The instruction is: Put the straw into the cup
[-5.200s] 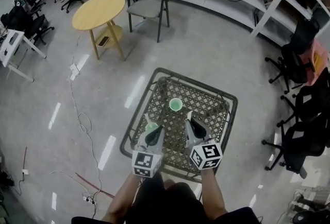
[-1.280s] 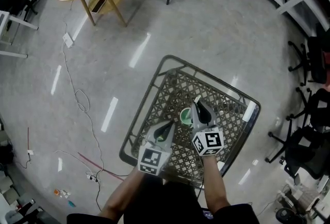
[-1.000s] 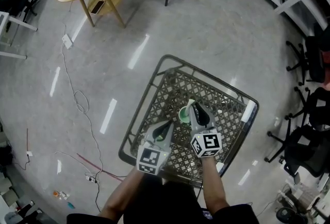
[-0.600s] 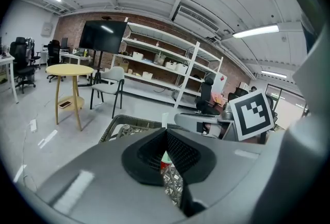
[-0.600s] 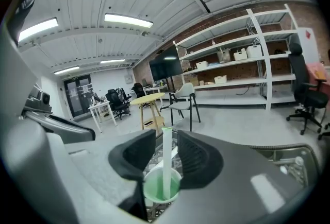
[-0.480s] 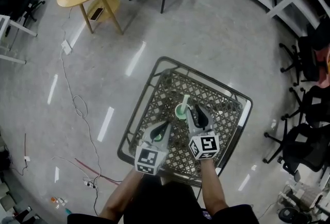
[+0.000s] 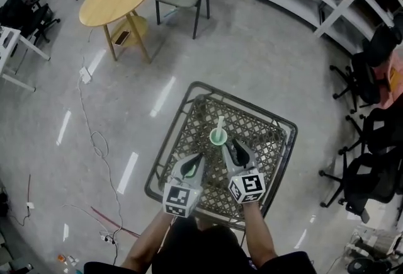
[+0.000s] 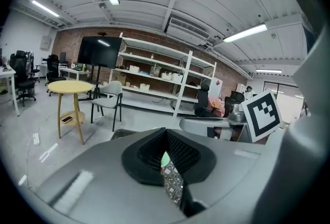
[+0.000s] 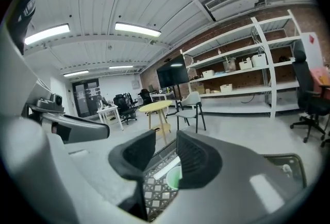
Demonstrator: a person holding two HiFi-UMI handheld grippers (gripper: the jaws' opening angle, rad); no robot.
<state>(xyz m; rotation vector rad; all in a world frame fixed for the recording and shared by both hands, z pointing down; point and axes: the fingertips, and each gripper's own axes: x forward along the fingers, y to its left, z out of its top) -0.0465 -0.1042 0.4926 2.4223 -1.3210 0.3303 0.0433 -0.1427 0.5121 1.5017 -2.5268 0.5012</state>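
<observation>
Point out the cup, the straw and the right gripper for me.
cup [image 7: 213, 138]: head view, its green rim.
straw [image 7: 220, 123]: head view, shaft above the cup.
right gripper [image 7: 230, 143]: head view, midway between its fingertips.

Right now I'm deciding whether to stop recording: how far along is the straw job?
Done, it seems: the straw stands in the green cup on the mesh table. In hand: nothing; the right hand-held gripper has just been opening its jaws, which stand apart and grip nothing. Left to do: probably only drawing it away.
</observation>
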